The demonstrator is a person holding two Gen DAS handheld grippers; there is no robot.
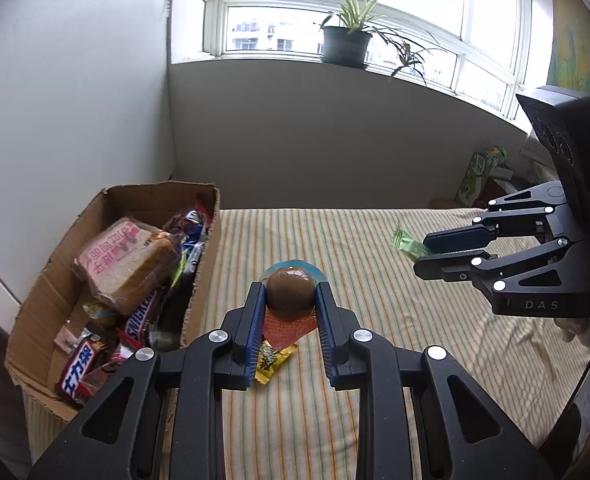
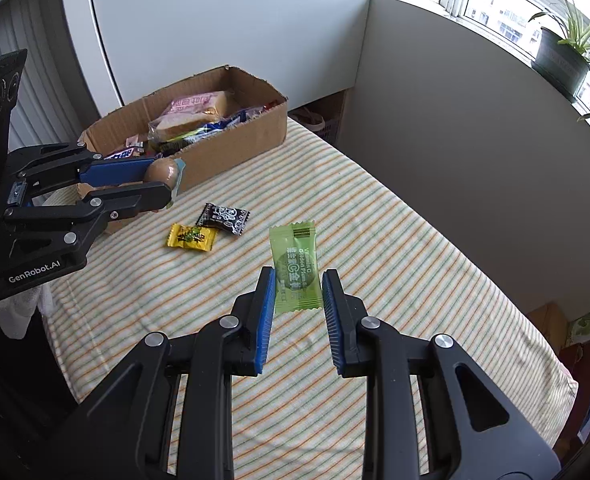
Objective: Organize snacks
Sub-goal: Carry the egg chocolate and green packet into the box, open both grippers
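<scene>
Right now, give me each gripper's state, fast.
Left gripper: shut on the brown egg pack.
Right gripper: shut on the green candy packet.

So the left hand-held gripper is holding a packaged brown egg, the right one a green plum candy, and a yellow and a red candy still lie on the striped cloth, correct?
One slip: the second loose candy is black, not red, as the right wrist view shows. It lies beside the yellow candy on the striped cloth. The left hand-held gripper does hold the packaged brown egg, the right hand-held gripper the green plum candy.

Two black handheld tongs: the left tongs (image 1: 289, 300) and right tongs (image 2: 298, 292) carry ribbed blue pads, silver pivot screws and white "GenRobot.AI" lettering.
</scene>
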